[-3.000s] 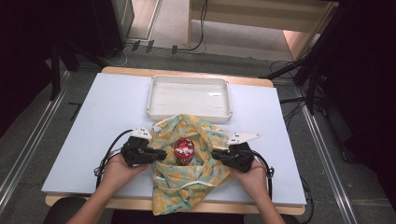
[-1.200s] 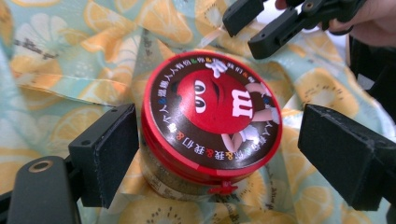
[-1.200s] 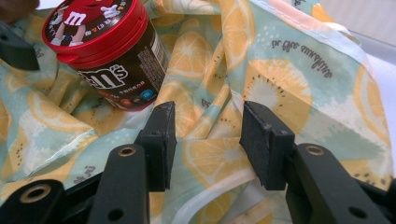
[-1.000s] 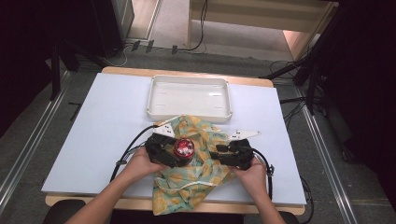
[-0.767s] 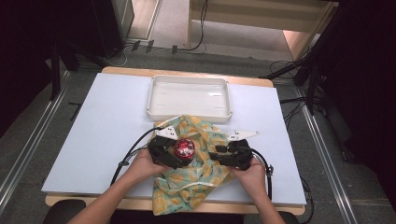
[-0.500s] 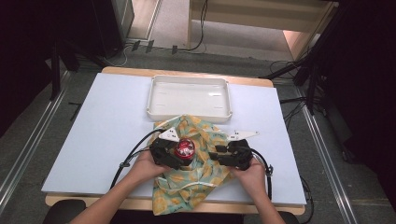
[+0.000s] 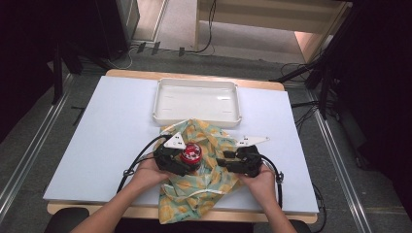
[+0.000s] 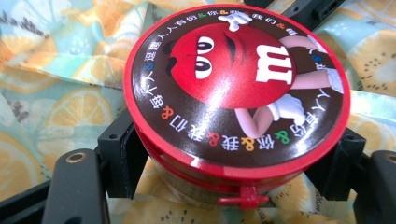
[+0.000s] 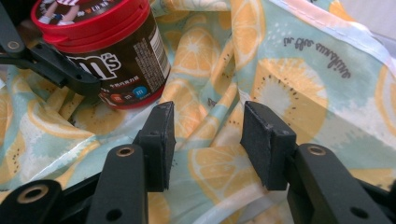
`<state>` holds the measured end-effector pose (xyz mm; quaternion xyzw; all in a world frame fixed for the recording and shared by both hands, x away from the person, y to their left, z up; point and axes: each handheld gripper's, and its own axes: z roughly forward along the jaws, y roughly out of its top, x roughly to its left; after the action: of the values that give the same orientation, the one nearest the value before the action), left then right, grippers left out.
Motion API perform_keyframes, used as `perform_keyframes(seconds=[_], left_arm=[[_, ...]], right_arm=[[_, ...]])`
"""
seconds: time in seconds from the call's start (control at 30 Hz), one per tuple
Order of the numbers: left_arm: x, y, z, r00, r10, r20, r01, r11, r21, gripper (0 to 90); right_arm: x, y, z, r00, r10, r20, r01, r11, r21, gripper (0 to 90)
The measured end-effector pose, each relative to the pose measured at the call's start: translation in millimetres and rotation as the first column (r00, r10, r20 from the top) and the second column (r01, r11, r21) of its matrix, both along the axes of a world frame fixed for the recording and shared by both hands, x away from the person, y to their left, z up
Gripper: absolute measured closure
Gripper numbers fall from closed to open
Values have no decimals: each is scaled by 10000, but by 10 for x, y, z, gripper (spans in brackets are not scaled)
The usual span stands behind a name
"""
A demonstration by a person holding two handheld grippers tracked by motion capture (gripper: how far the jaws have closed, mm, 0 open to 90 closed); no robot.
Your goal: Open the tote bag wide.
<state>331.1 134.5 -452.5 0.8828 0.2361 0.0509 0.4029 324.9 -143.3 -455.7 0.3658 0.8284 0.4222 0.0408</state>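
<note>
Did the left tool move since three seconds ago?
Yes. The left tool went right across the cloth, away from the table's left edge, to the red-lidded jar; its jaws have just been closing around it.

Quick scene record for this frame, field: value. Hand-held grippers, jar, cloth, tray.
jar: red-lidded candy jar, upright on the cloth
left hand-held gripper: jaws on either side of the jar, just been closing, pads at its sides
right hand-held gripper: open over a cloth fold, nothing held
cloth: fruit-print cloth, rumpled, near table edge
tray: white tray, behind the cloth, empty
</note>
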Motion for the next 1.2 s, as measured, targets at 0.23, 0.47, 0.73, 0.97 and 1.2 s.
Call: perform_keyframes(seconds=[0.23, 0.47, 0.73, 0.97, 1.2], left_arm=[[-11, 44, 145, 9979, 254, -592, -266, 9995, -183, 256], [-64, 85, 260, 9973, 337, -656, -347, 9993, -128, 257], [-61, 109, 310, 9950, 392, -922, -392, 9992, 18, 256], [-49, 140, 404, 9960, 490, -741, -509, 9984, -238, 257], [-68, 193, 469, 9952, 646, -734, -666, 9975, -242, 257]], right_arm=[[-14, 20, 0, 9998, 50, 189, -50, 10000, -24, 543], [-31, 40, 8, 9989, 215, 407, -213, 9998, -53, 545], [-36, 37, 11, 9989, 210, 411, -211, 9998, 21, 547], [-28, 46, 3, 9990, 304, 342, -305, 9995, 8, 551], [-23, 78, 4, 9985, 375, 410, -376, 9993, 5, 553]])
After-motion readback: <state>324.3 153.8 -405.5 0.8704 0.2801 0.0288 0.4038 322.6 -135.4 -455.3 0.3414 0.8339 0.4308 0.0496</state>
